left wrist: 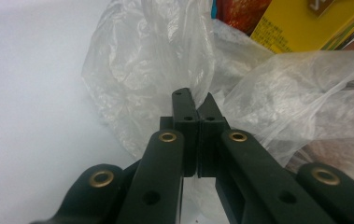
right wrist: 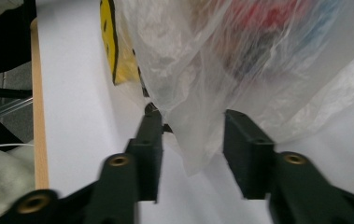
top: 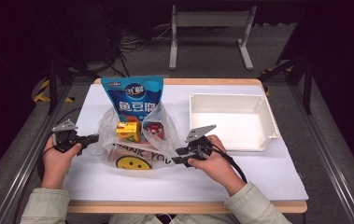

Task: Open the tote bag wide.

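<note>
A: Where was the bag (top: pixel 135 149)?
B: On the counter (top: pixel 258 172), left of the tray (top: pixel 268 126) — a blue pouch (top: pixel 133 95) and yellow box (top: pixel 128 131) stood in it.
A: And the left claw (left wrist: pixel 197 103)?
B: Clamped tight on the bag's left edge.
A: The right claw (right wrist: pixel 191 128)?
B: Its jaws stood apart — a fold of the bag hung loose between them.

On the table (top: pixel 258 177) a bag (top: pixel 135 154) lies left of centre, with a pouch (top: pixel 135 95) standing at its back, and a carton (top: pixel 128 131) and a packet (top: pixel 155 129) side by side inside, carton on the left. A tray (top: pixel 230 140) sits to the right. The left gripper (top: pixel 93 138) is at the bag's left edge, the right gripper (top: pixel 180 156) at its right edge.
</note>
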